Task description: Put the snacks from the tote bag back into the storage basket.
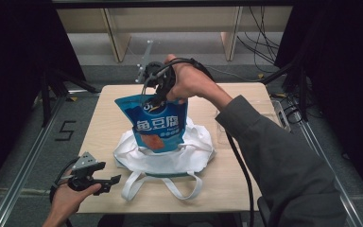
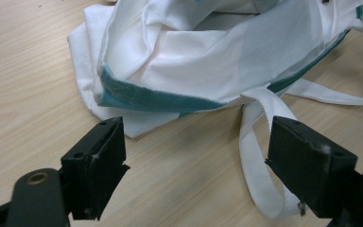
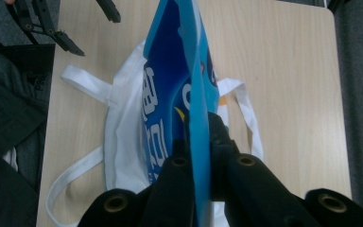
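Right now, my readout of the rig:

Right hand-held gripper (image 1: 157, 97): I have its jaws clamped tight on the top edge of the glossy blue plastic snack pouch with white lettering (image 1: 157, 124), which hangs below it above the middle of the tabletop (image 1: 246, 189).

Pouch position: its lower end sits inside or just against the mouth of the crumpled white cloth tote bag with teal trim (image 1: 170, 158); I cannot tell from the high view whether the bottom touches the cloth.

Pouch axis: the long axis runs roughly vertical, top edge up in my jaws, and in the right gripper view the blue pouch (image 3: 179, 94) shows edge-on, straight below the gripper and over the white bag (image 3: 123, 146).

Left hand-held gripper (image 1: 94, 178): I hold it low at the near left of the tabletop, jaws spread wide and gripping nothing.

Left reach: in the left gripper view the bag's teal-trimmed rim (image 2: 151, 97) lies just ahead of the jaws, and one white strap handle (image 2: 257, 156) loops between them, nearer the right-hand jaw of that view.

Deciding relation: the bag's opening lies directly under the pouch, so my judgement is a straight lowering or lifting along that vertical axis.

Nearer arm: the left is closer to the rim and could pin or spread it.

Risk: soft cloth may fold against the pouch.
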